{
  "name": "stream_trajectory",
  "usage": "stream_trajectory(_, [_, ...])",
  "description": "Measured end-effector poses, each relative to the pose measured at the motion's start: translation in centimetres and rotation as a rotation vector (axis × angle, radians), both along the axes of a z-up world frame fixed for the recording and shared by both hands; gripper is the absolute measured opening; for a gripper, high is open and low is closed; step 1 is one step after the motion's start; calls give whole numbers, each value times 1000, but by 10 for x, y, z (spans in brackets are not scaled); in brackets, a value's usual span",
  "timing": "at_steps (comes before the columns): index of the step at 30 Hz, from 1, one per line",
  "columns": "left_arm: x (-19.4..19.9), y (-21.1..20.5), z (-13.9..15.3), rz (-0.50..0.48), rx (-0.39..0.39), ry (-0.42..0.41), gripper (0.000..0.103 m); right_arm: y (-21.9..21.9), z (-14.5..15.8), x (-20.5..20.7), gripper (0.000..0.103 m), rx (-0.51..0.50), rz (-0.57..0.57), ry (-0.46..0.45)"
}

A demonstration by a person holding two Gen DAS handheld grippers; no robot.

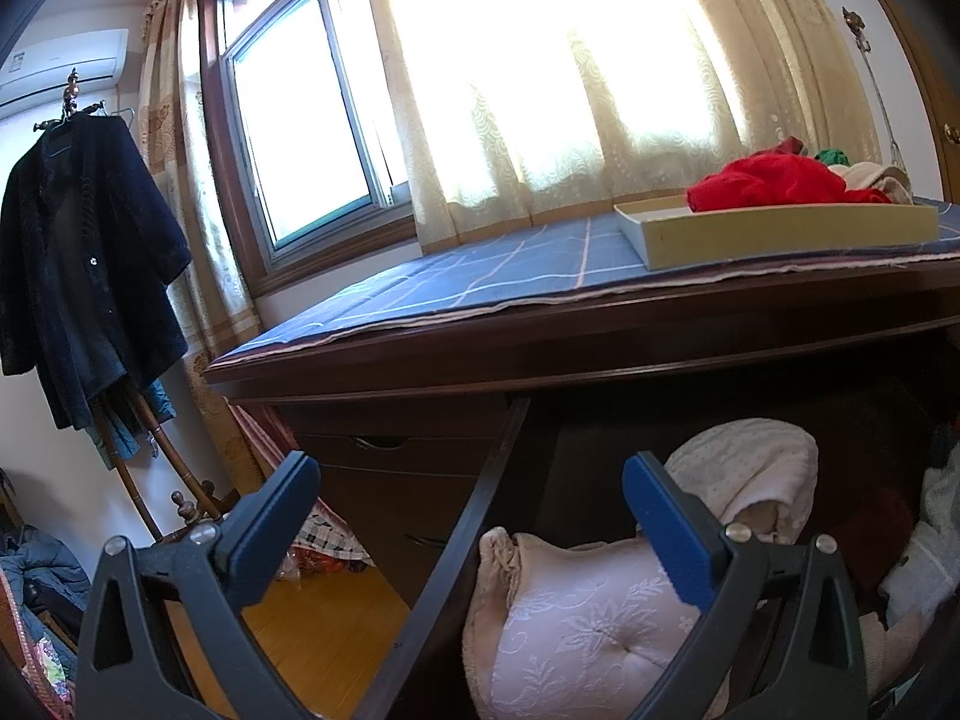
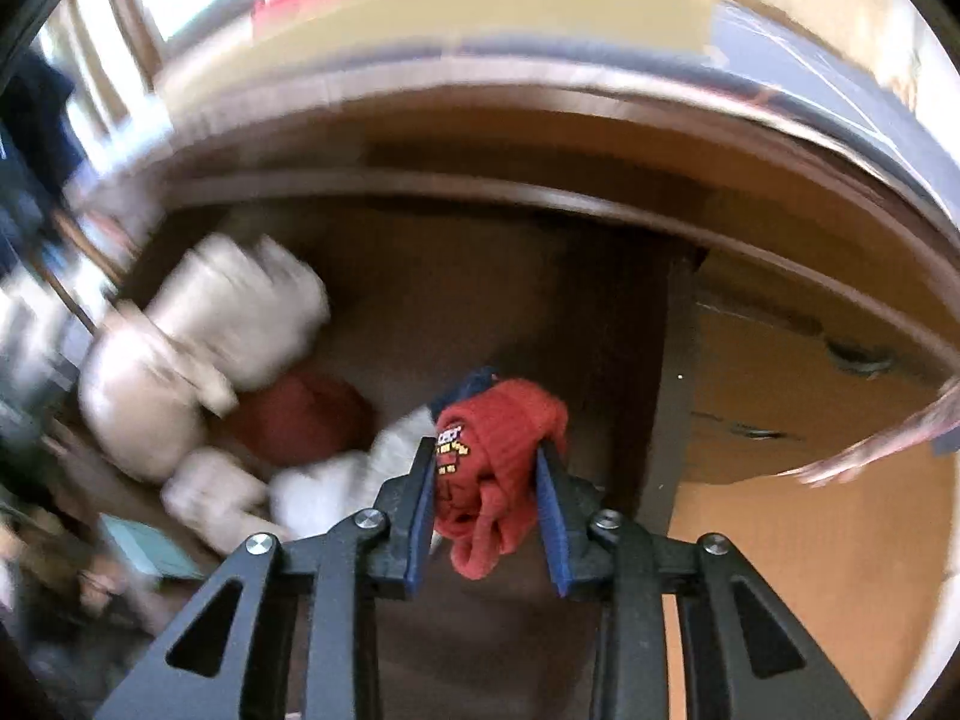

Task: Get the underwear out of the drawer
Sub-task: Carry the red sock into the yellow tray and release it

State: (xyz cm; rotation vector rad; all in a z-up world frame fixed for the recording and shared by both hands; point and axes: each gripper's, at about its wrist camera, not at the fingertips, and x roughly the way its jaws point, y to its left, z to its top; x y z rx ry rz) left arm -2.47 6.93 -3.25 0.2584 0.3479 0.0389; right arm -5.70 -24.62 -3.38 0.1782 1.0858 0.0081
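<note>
Underwear: a red ribbed garment [image 2: 501, 468] with a small printed patch is clamped between the blue pads of the right tongs [image 2: 487, 516], above the open drawer [image 2: 675, 396].
Look: bunched, a dark blue edge showing at its top, a loop hanging below the pads.
Left tongs [image 1: 474, 522]: spread wide, nothing held, straddling the drawer's side wall.
Drawer contents: pale folded garments [image 2: 198, 348] are seen, blurred in the right view.
Left view only: a cream tray [image 1: 780, 234] with red clothes [image 1: 774, 183] on the tabletop [image 1: 480, 282].
</note>
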Motion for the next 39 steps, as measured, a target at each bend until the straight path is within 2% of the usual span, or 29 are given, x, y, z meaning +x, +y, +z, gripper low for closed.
stream_trajectory(3, [-2, -1, 1, 1, 0, -1, 103, -8, 22, -12, 33, 130, -48, -114])
stream_trajectory(5, [-2, -1, 1, 0, 0, -1, 103, -6, 32, -17, 33, 167, -61, -170])
stream_trajectory(8, [-2, -1, 1, 0, 0, -1, 103, 3, 51, -17, 33, 189, -62, -236])
stream_trajectory(14, [-2, -1, 1, -2, -2, -2, 103, 33, 96, -10, 33, 216, 7, -387])
stream_trajectory(22, [-2, -1, 2, -4, 0, -2, 103, 67, 137, 27, 33, 267, 96, -497])
stream_trajectory(25, [-2, 0, 3, -6, 1, -4, 103, 80, 146, 53, 33, 273, 110, -537])
stream_trajectory(27, [-2, 0, 3, -6, 1, -4, 103, 85, 147, 66, 33, 266, 109, -548])
stream_trajectory(31, [-2, -1, 3, -8, 4, -9, 103, 86, 142, 105, 33, 334, 113, -544])
stream_trajectory(39, [-2, -1, 3, -15, -3, -5, 103, 95, 108, 156, 33, 339, 100, -489])
